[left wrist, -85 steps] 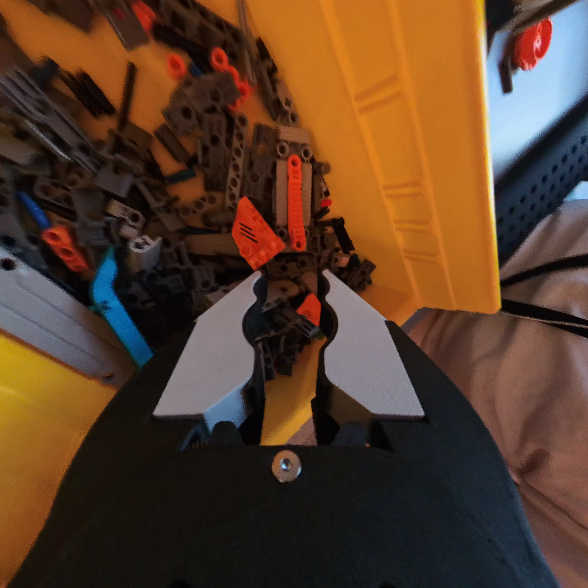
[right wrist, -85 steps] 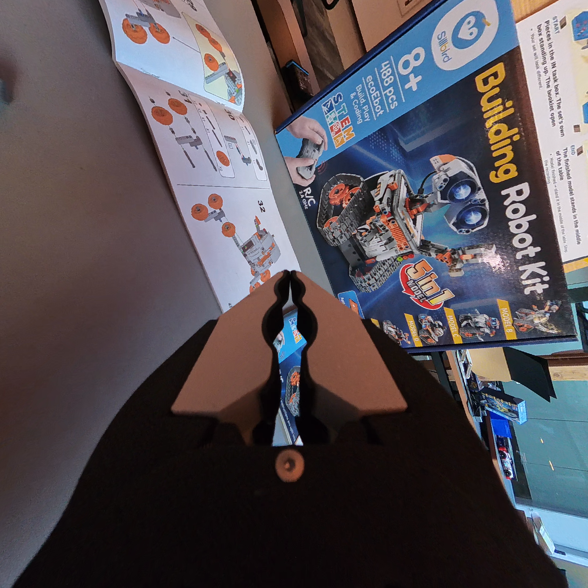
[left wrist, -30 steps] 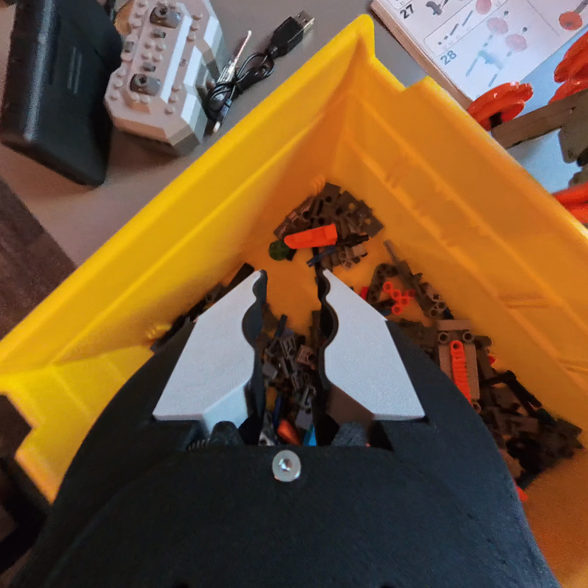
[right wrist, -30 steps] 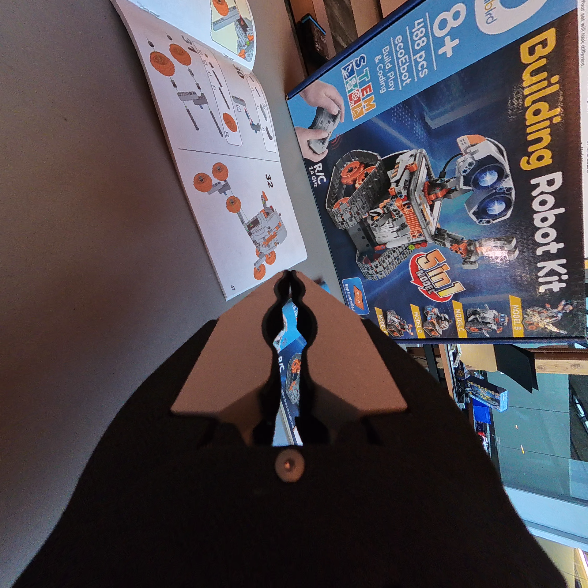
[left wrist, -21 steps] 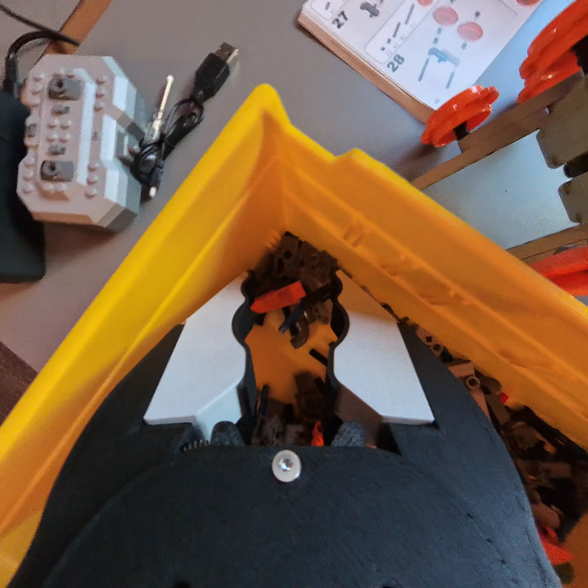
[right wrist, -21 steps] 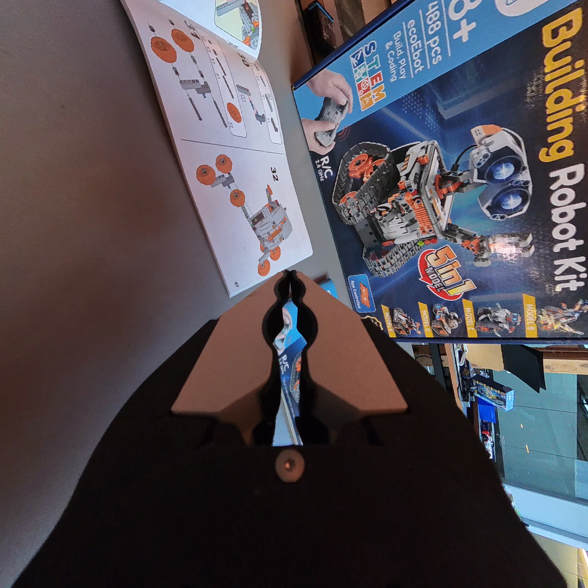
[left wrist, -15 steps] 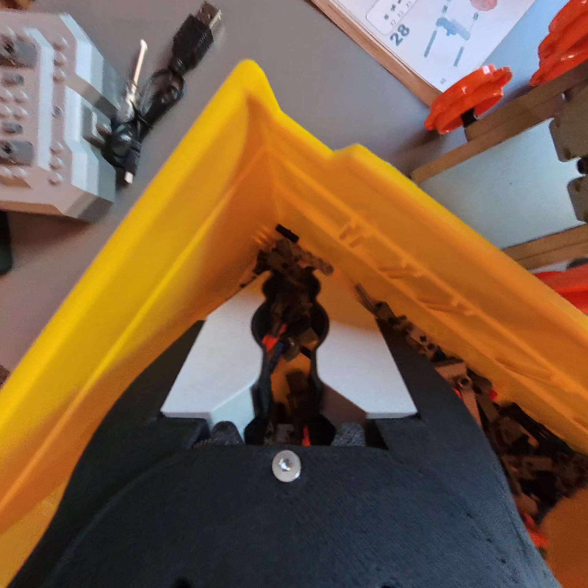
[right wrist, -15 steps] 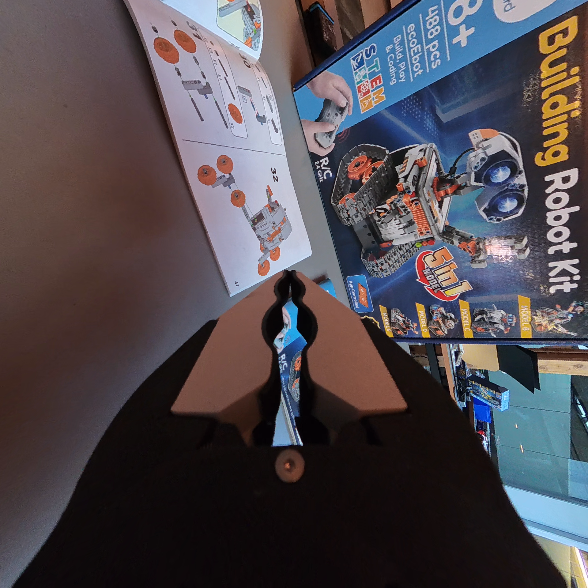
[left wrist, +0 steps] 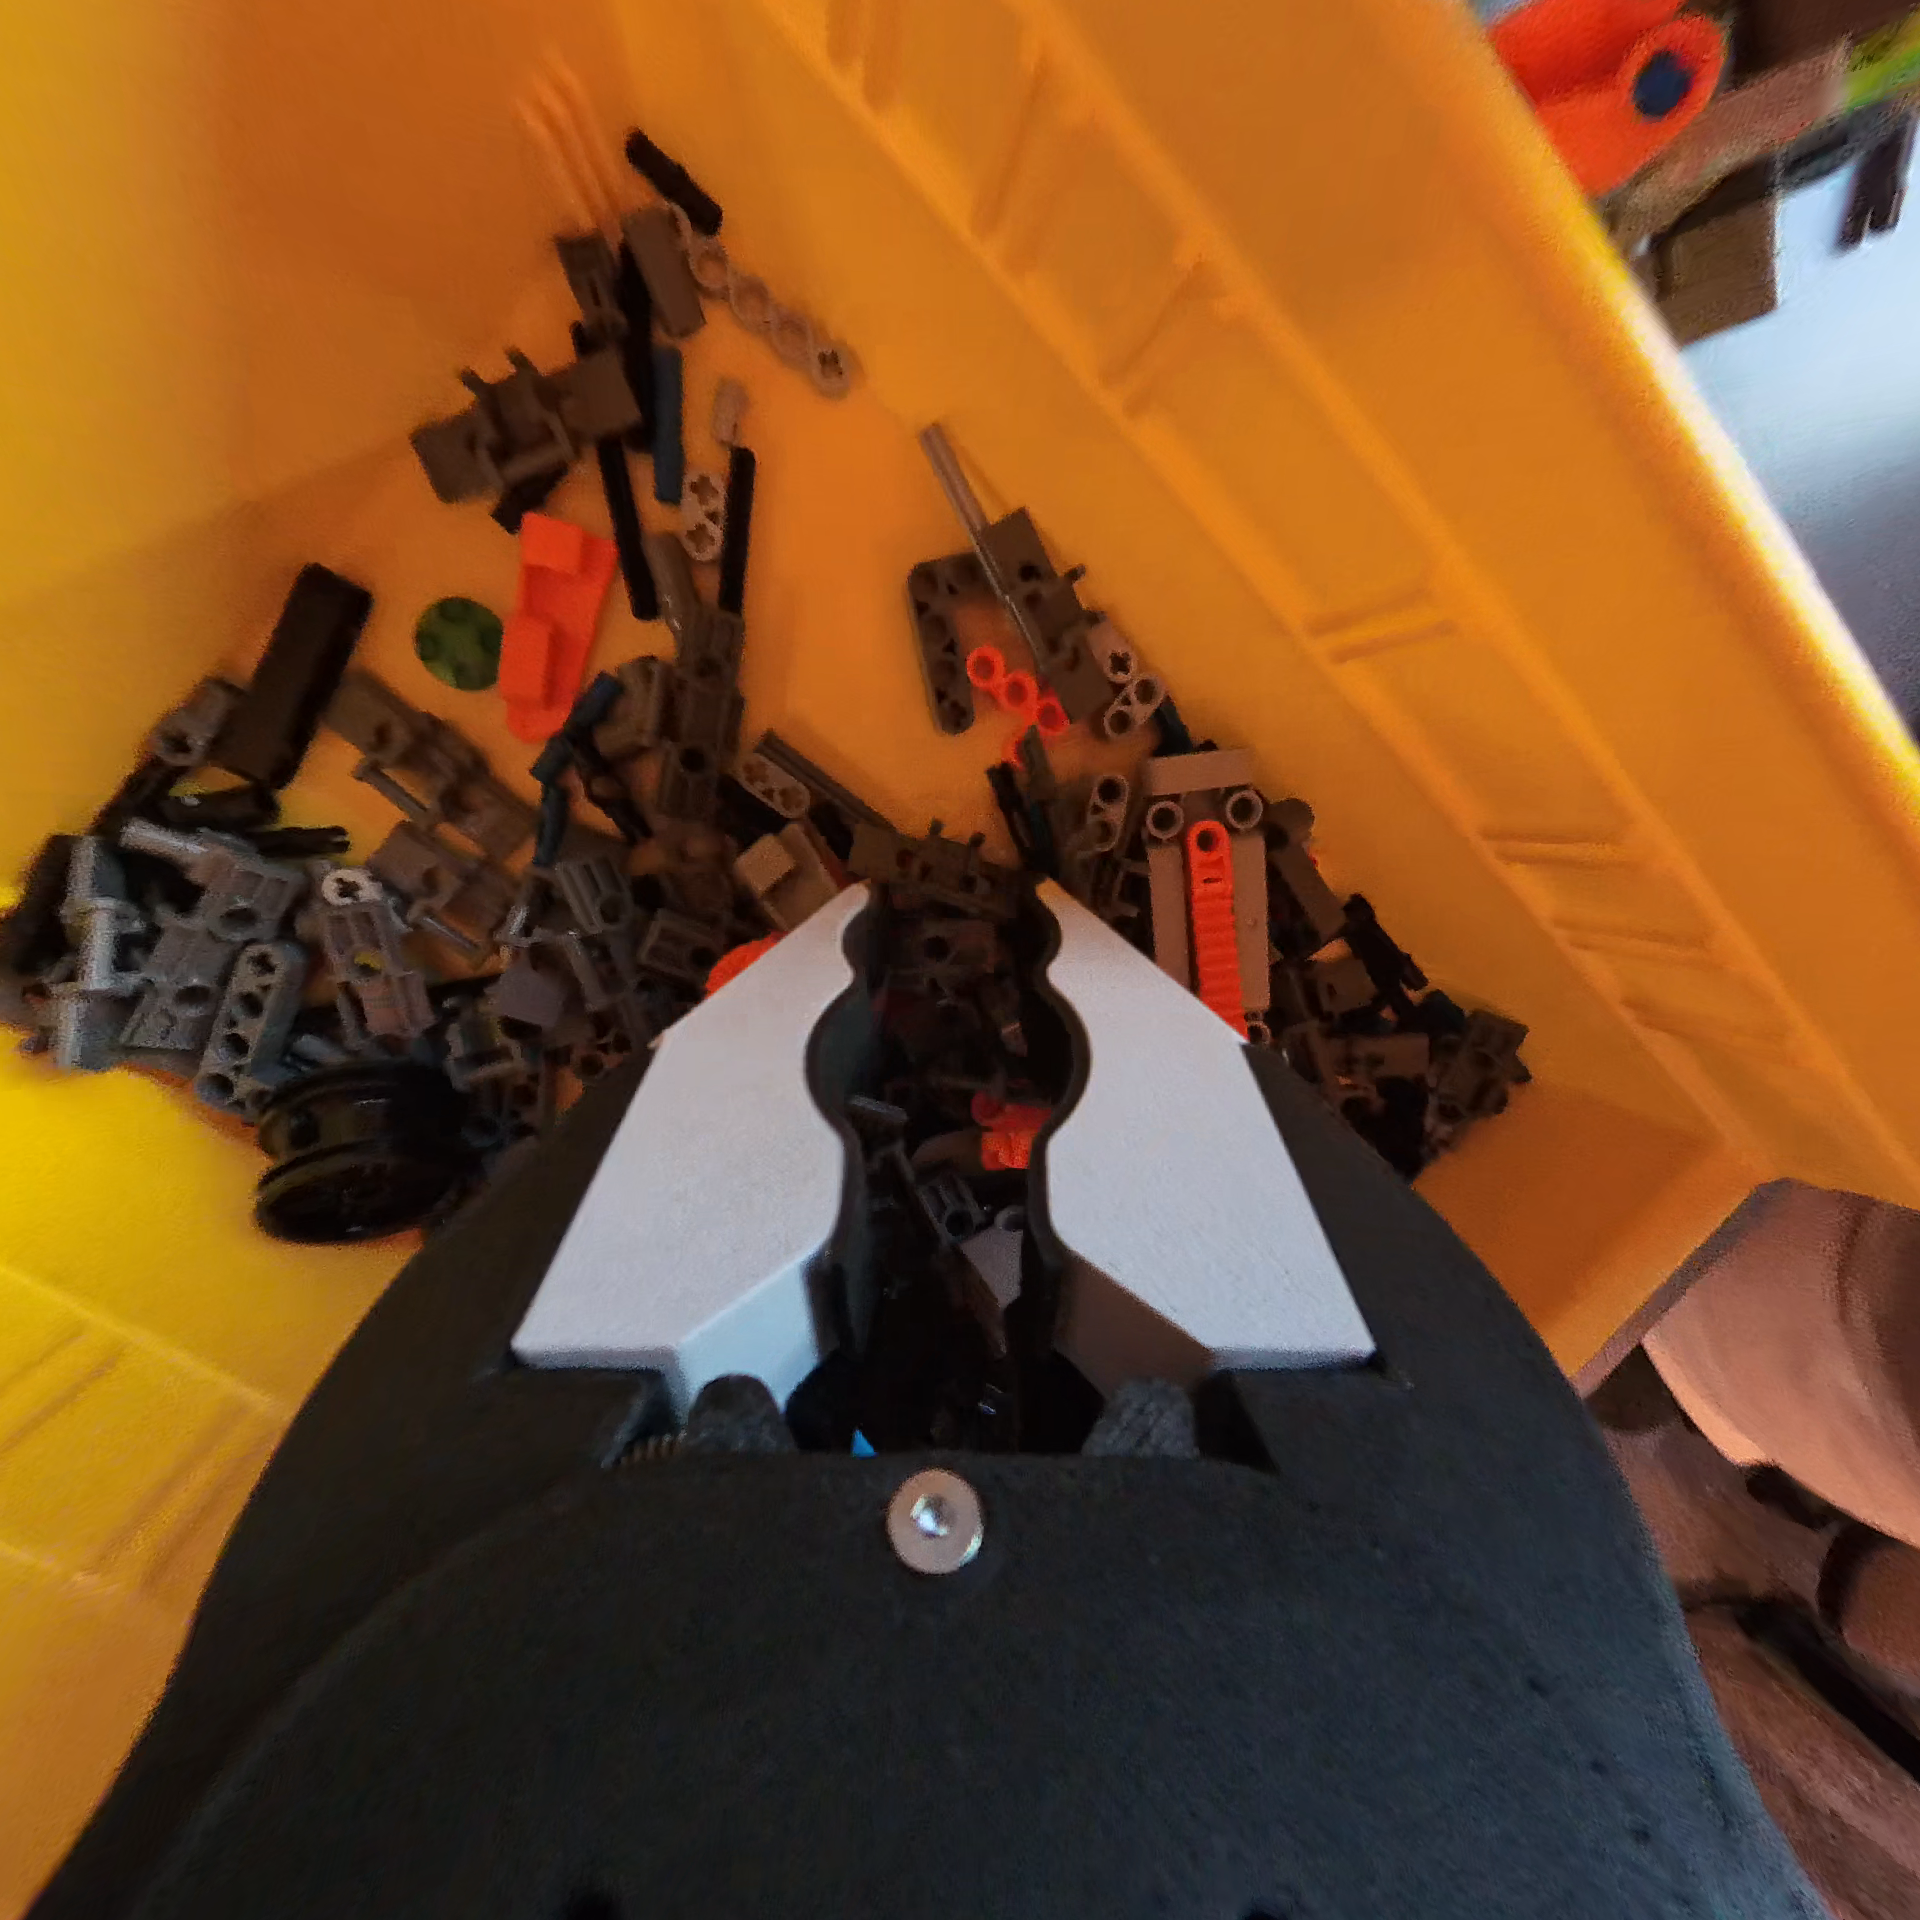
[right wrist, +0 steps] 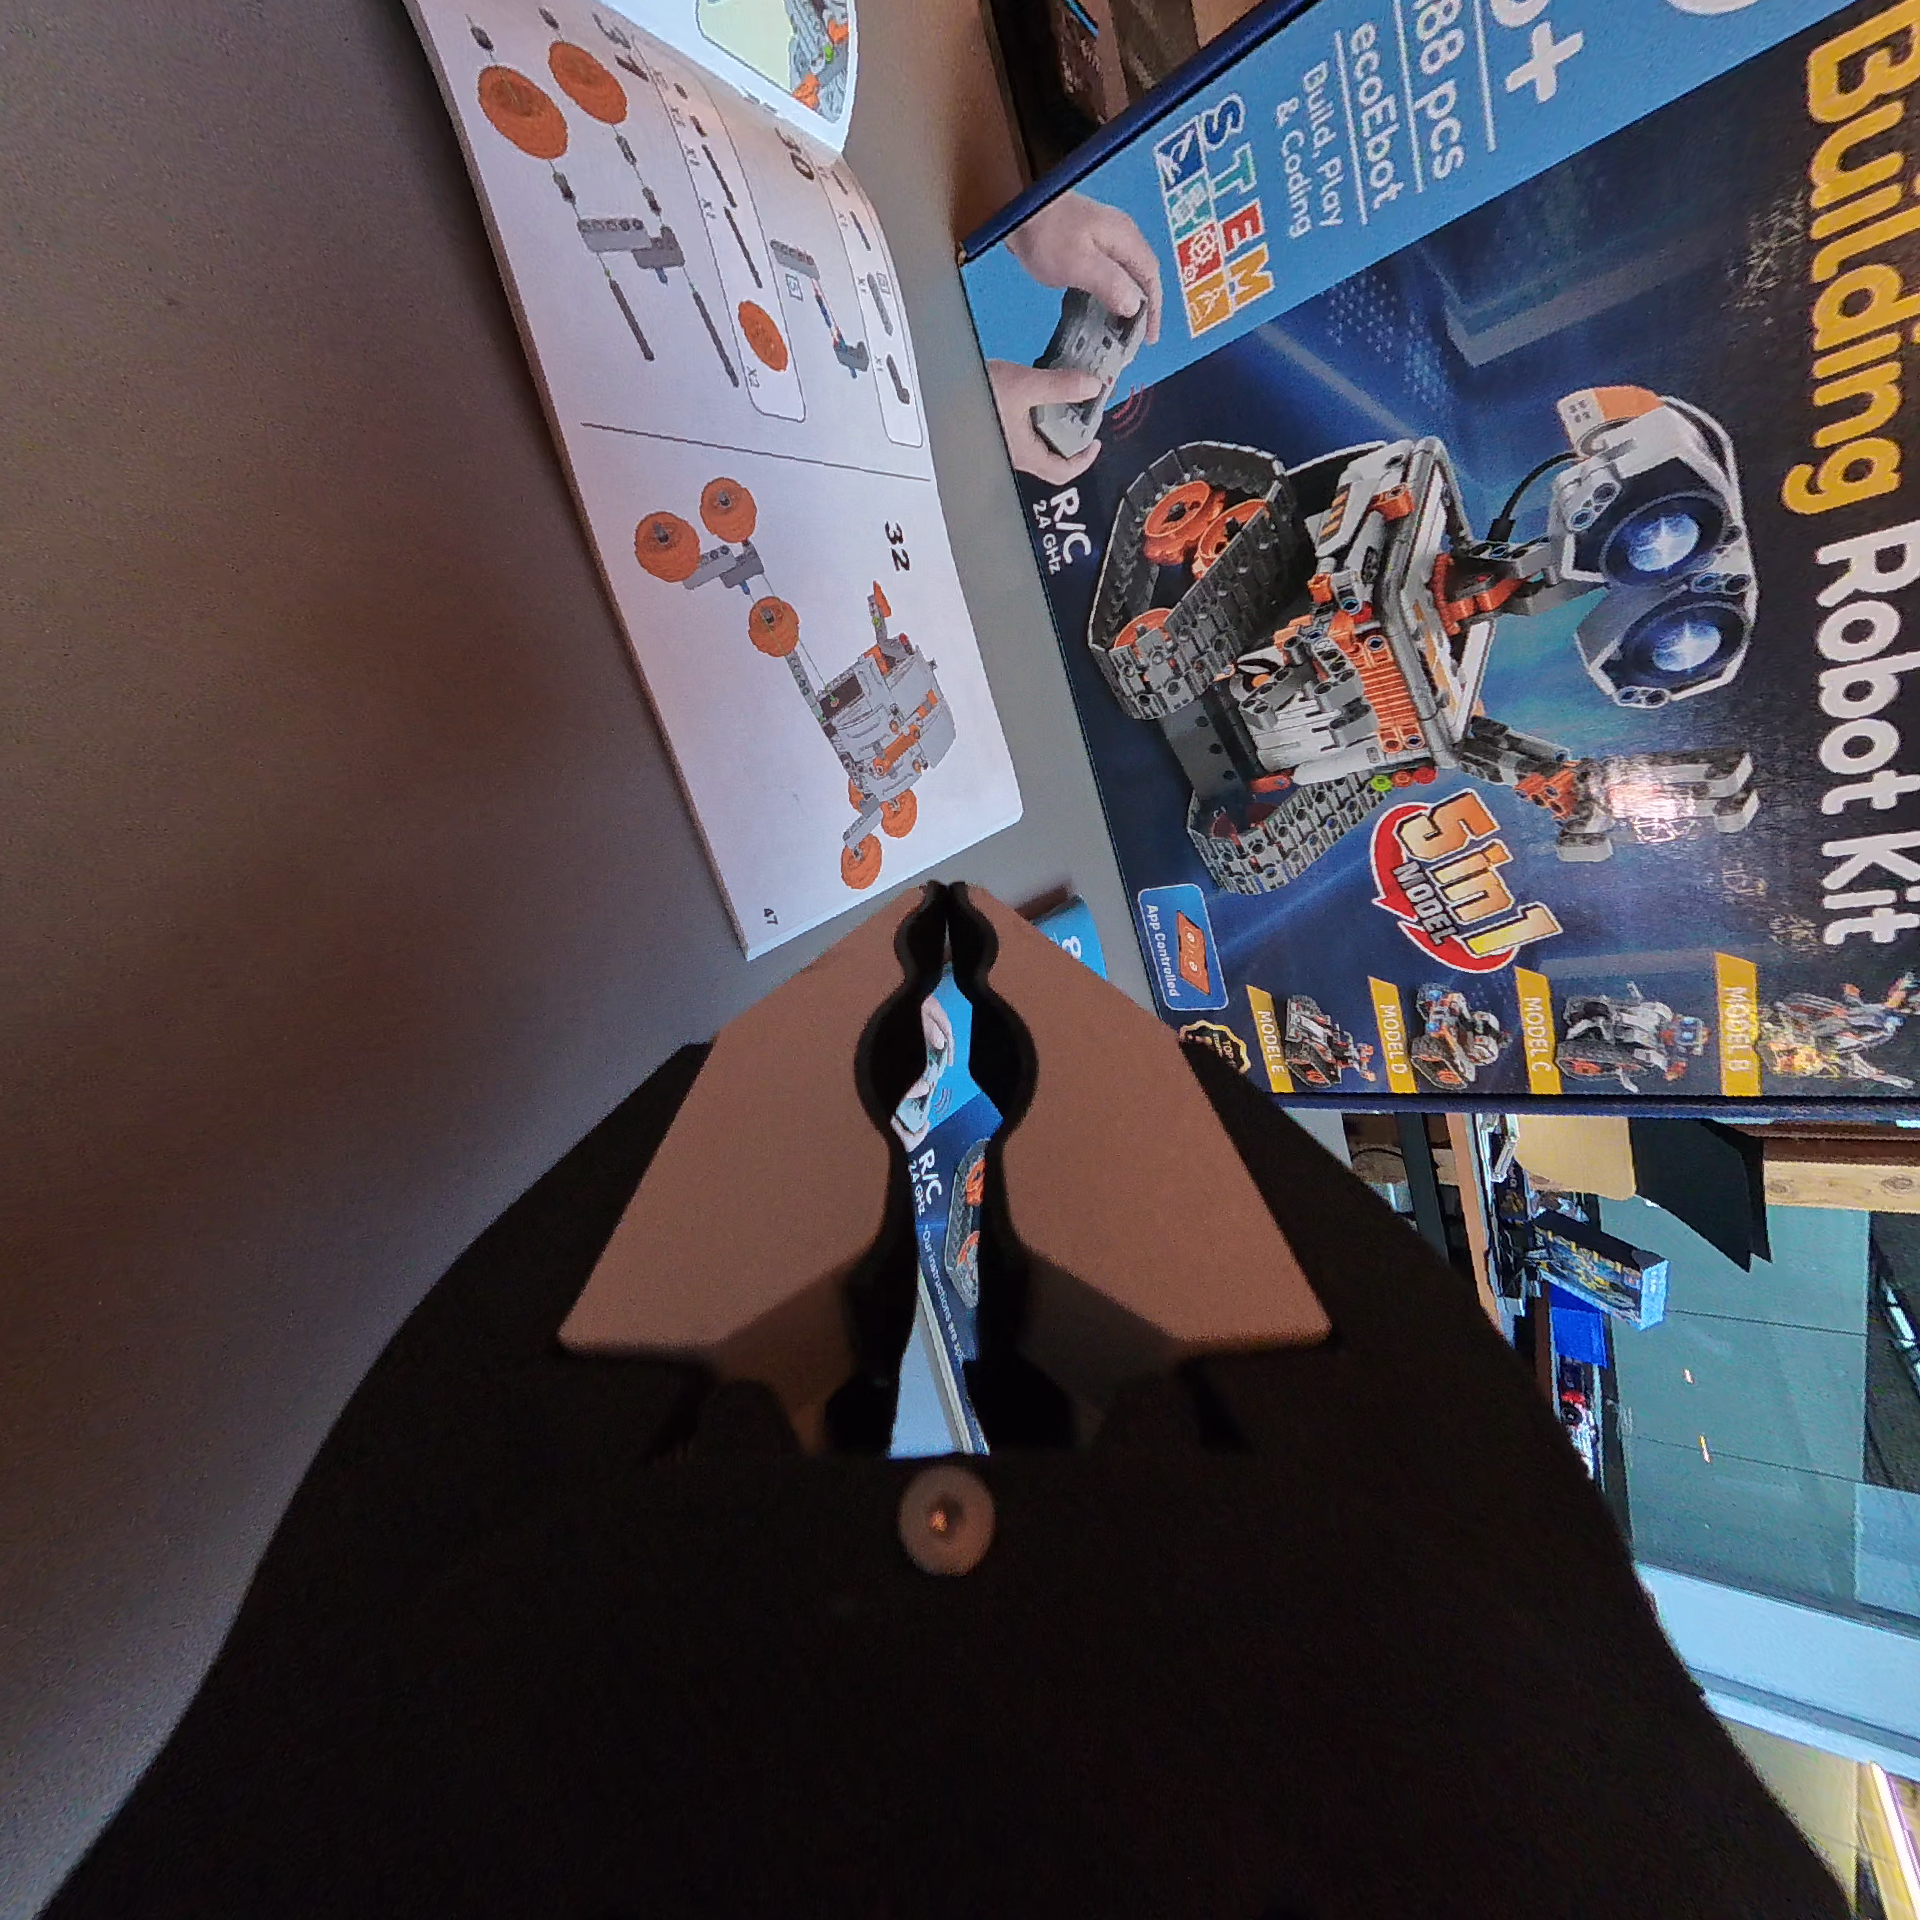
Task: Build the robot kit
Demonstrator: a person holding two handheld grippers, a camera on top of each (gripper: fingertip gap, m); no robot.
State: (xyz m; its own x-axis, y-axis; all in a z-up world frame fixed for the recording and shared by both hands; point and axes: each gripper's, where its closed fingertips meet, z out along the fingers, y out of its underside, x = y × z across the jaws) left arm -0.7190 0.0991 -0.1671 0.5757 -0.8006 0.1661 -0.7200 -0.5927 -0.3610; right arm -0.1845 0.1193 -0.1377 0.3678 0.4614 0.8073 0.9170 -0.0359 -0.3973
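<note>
Yellow bin (left wrist: pixel 1299 436): left tongs (left wrist: pixel 951 896) hang spread over its grey building pieces (left wrist: pixel 665 914). Right tongs (right wrist: pixel 945 891), pressed together, point at the instruction booklet (right wrist: pixel 748 499); the kit box (right wrist: pixel 1507 582) stands at two o'clock.

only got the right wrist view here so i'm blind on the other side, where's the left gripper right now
Observer: The left gripper is inside a yellow bin, low over a pile of small dark building parts.
Operator: open or shut
Observer: Open. Its jaws stand apart with loose parts showing in the gap, and I cannot tell whether any of them is gripped.
Operator: anything coloured in there
Observer: A flat orange piece lies beside a green round piece, ahead and to the left of the tips.
</note>
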